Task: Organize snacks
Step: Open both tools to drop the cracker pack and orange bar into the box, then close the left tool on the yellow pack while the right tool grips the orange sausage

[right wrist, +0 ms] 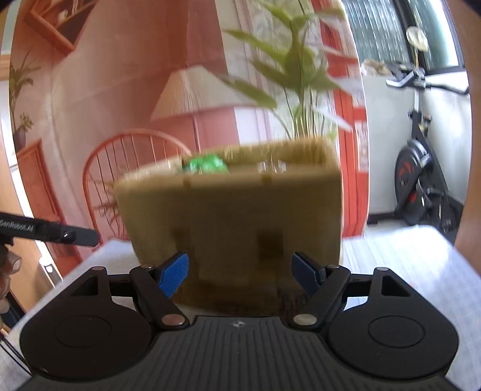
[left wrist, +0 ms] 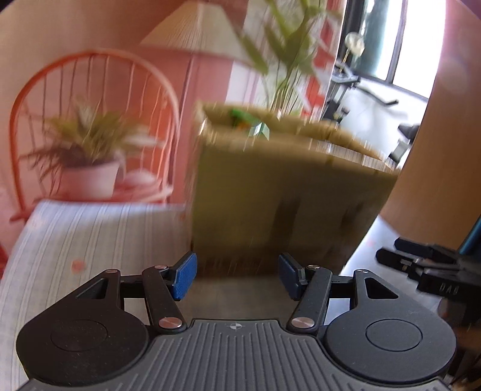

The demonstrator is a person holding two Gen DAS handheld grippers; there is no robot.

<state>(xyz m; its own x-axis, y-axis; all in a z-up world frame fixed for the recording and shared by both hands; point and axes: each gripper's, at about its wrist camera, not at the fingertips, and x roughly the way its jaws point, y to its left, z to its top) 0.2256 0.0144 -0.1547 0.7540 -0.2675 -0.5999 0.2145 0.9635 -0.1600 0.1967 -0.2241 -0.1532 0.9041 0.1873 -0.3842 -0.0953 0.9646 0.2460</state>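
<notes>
Both grippers, left gripper point(left wrist: 237, 278) and right gripper point(right wrist: 240, 275), hang spread and empty before the basket point(right wrist: 234, 216) at frame centre, a green snack packet point(right wrist: 207, 164) inside. Slow down; everything's blurred, so steady first.

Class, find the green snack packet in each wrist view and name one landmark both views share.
Left wrist view: the green snack packet peeks over the cardboard box's top rim, above centre.
Right wrist view: the packet shows at the box's top rim, left of centre.
Shared landmark: the pleated lampshade behind the box.
</notes>
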